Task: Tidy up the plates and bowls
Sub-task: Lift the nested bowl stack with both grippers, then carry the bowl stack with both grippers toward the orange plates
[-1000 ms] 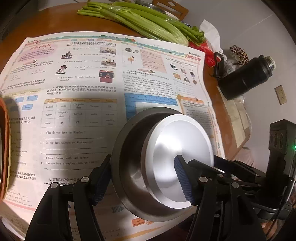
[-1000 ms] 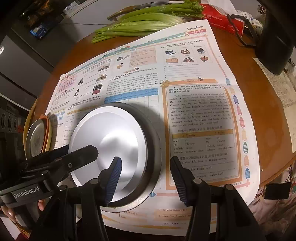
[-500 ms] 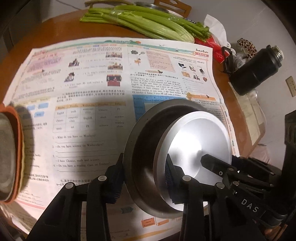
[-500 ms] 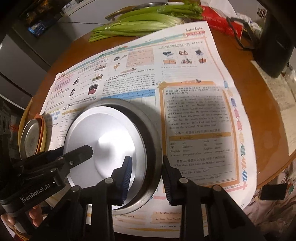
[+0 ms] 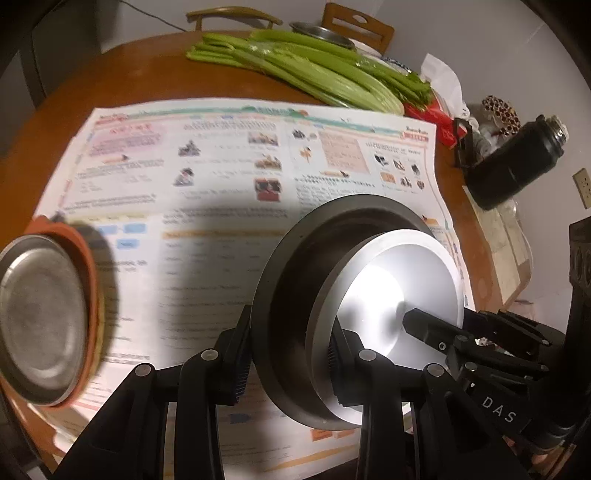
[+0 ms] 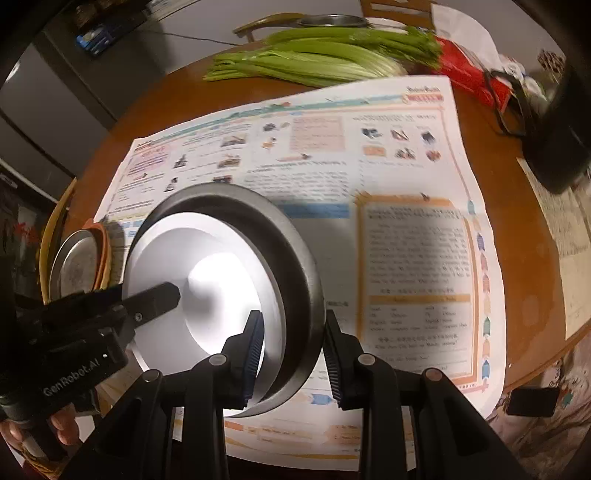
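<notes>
A dark steel bowl with a bright silver bowl nested in it hangs tilted just above the newspaper. My left gripper is still closing, its pads pressed over both rims on the near left side. My right gripper is shut on the opposite side of the dark bowl and silver bowl. Each gripper shows in the other's view: the right gripper, the left gripper. A steel plate lies on orange plates at the left table edge.
Celery lies across the back of the round wooden table. A black flask and a red tissue packet stand at the back right. A chair back and a metal bowl are behind the celery.
Both grippers closed from open onto the rims of the nested bowls. The bowls then tilted and rose off the newspaper. The plate stack at the left came further into view.
</notes>
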